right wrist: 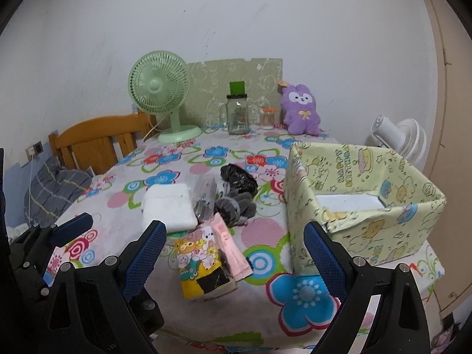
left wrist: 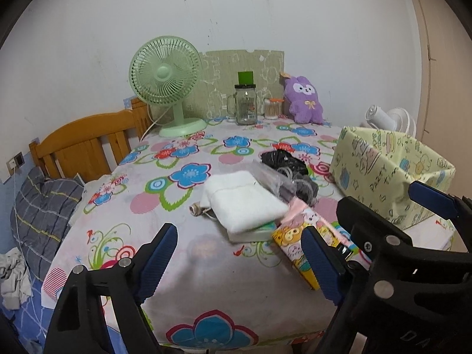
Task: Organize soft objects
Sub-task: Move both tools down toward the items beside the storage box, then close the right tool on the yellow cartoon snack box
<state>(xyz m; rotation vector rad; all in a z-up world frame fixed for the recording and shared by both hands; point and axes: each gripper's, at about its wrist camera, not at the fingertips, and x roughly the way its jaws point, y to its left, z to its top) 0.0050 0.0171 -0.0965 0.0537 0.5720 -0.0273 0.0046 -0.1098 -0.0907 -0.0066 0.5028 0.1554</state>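
A folded white towel (left wrist: 243, 199) (right wrist: 168, 205) lies mid-table. Beside it are a clear plastic packet (right wrist: 205, 197), grey and black soft items (right wrist: 236, 206) (left wrist: 283, 159), and cartoon-print packets (right wrist: 203, 262) (left wrist: 295, 236). A purple plush rabbit (left wrist: 305, 101) (right wrist: 301, 110) leans at the back. A yellow cartoon box (right wrist: 362, 203) (left wrist: 389, 174) stands on the right. My left gripper (left wrist: 240, 261) is open and empty over the near table. My right gripper (right wrist: 233, 261) is open and empty above the packets; it also shows in the left wrist view (left wrist: 383, 203).
A green fan (left wrist: 168, 79), a glass jar (left wrist: 245, 104) and a cotton-swab pot (left wrist: 272, 108) stand at the back. A white fan (right wrist: 398, 138) is behind the box. A wooden bed frame (left wrist: 88, 144) and pillow (left wrist: 44, 209) are on the left.
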